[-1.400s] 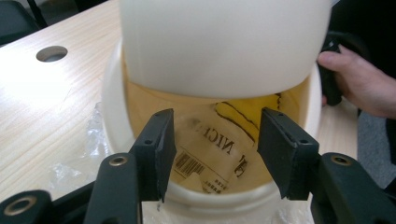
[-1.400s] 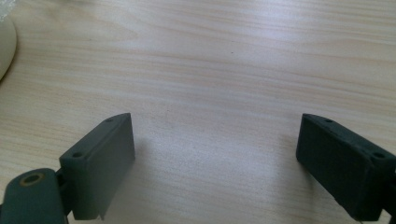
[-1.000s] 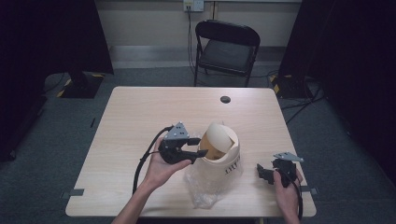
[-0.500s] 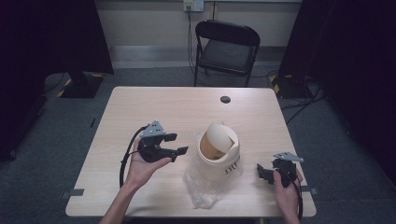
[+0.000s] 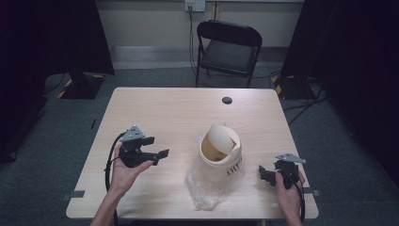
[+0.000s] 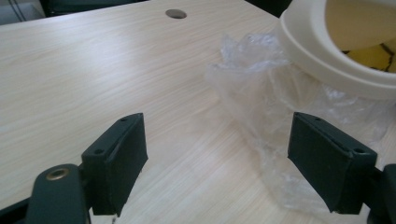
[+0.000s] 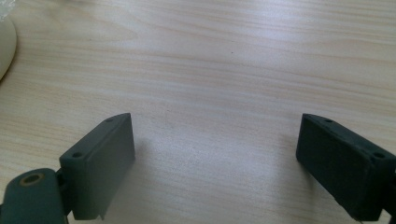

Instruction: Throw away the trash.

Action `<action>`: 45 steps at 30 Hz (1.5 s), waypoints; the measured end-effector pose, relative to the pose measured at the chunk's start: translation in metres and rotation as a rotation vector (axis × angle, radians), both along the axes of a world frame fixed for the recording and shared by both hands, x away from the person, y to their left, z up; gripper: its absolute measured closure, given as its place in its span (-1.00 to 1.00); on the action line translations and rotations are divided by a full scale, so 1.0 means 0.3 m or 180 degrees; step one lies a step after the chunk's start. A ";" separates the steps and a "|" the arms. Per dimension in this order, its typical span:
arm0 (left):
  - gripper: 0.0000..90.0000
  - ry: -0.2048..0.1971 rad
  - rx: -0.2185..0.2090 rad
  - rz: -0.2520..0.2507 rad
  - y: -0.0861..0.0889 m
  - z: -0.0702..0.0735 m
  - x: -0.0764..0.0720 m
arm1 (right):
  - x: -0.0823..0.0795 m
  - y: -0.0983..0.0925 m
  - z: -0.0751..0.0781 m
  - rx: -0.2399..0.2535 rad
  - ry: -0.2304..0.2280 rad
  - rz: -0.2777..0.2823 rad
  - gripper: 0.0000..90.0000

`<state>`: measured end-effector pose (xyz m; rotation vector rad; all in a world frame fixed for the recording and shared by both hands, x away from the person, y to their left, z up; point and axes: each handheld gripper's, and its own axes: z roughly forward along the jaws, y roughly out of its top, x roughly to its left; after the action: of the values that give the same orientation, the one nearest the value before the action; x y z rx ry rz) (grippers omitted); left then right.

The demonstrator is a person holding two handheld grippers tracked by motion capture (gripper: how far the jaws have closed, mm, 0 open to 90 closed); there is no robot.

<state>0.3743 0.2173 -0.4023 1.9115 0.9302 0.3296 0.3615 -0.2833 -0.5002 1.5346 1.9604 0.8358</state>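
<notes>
With my left gripper point(image 5: 157, 155) just opened and empty, my right gripper point(image 5: 265, 175) also spread, the cream plastic swing-lid bin point(image 5: 220, 150) stands mid-table on its crumpled clear plastic bag point(image 5: 207, 186), which looks yet unfitted.

A pale wood worktop point(image 5: 164, 113) has a dark round grommet point(image 5: 227, 100) near its far edge. Behind it a black folding chair point(image 5: 229, 49) stands on grey carpet point(image 5: 51, 141), below a wall socket point(image 5: 195, 4).
</notes>
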 end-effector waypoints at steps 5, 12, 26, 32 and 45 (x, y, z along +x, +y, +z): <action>-0.61 0.0123 0.0189 0.0148 0.065 -0.051 -0.013 | 0.000 0.000 0.000 0.0000 0.0000 -0.0001 -0.76; -0.61 0.0210 0.0250 0.0341 0.139 -0.099 -0.022 | 0.000 0.000 0.000 0.0000 0.0000 0.0000 -0.76; -0.61 0.0484 0.0549 0.0620 0.252 -0.217 -0.020 | -0.001 0.001 0.000 0.0003 0.0003 -0.0008 -0.76; -0.61 0.0552 0.0633 0.0779 0.289 -0.261 -0.027 | 0.000 0.000 0.000 0.0000 -0.0001 -0.0004 -0.76; -0.68 0.0359 0.0777 0.0978 0.306 -0.324 -0.042 | -0.001 0.001 0.000 0.0003 0.0003 -0.0011 -0.76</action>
<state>0.3617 0.3091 -0.4994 2.0223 1.3143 0.5412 0.3613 -0.2830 -0.5002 1.5386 1.9578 0.8348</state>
